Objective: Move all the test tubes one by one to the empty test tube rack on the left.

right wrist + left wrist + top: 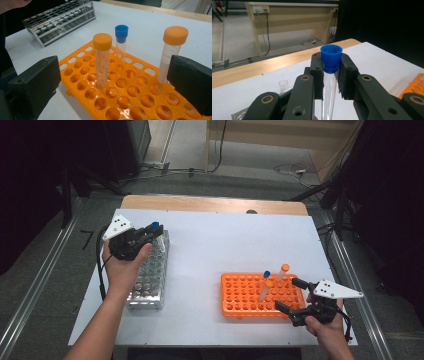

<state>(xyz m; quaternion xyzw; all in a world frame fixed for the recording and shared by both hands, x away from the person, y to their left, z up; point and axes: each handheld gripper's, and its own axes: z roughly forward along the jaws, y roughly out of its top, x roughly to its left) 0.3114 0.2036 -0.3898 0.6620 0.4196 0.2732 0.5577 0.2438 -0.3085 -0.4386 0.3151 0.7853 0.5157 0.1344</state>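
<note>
My left gripper (151, 231) is shut on a clear tube with a blue cap (155, 225), held just above the far end of a metal tube rack (147, 282). In the left gripper view the jaws of the left gripper (331, 65) clamp the tube just under its blue cap (331, 55). An orange rack (235, 296) holds a blue-capped tube (266, 274) and two orange-capped tubes (285, 267) (269, 283). My right gripper (287, 293) stands open at the rack's right end. In the right gripper view, the right gripper (113, 85) has its jaws wide apart, framing those tubes (102, 42) (121, 32) (175, 35).
A white sheet (215, 245) covers the table, with a wooden edge (210, 204) at the back. One open glass tube (283, 85) stands in the metal rack (60, 20). Cables lie on the floor beyond the table.
</note>
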